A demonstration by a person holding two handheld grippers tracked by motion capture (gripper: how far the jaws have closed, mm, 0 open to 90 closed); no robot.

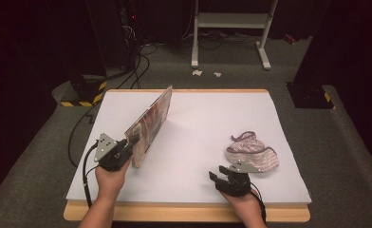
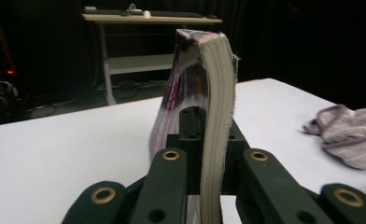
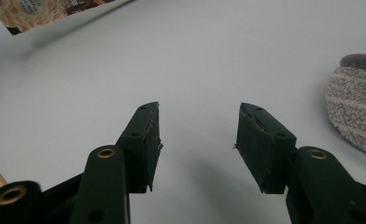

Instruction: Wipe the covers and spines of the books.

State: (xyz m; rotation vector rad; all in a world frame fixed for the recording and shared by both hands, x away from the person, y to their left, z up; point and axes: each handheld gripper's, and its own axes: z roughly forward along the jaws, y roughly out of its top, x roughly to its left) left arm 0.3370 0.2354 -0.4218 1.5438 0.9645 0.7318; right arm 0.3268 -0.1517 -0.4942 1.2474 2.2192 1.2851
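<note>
While the left tool (image 1: 127, 142) clamps the upright magazine (image 1: 151, 121), the right tool (image 1: 224, 176) gapes empty beside the cloth (image 1: 253, 153).

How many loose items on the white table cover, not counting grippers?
2. A thick magazine stands on edge at left, clamped in the left gripper; a crumpled striped cloth lies at right, beside the right gripper.
</note>
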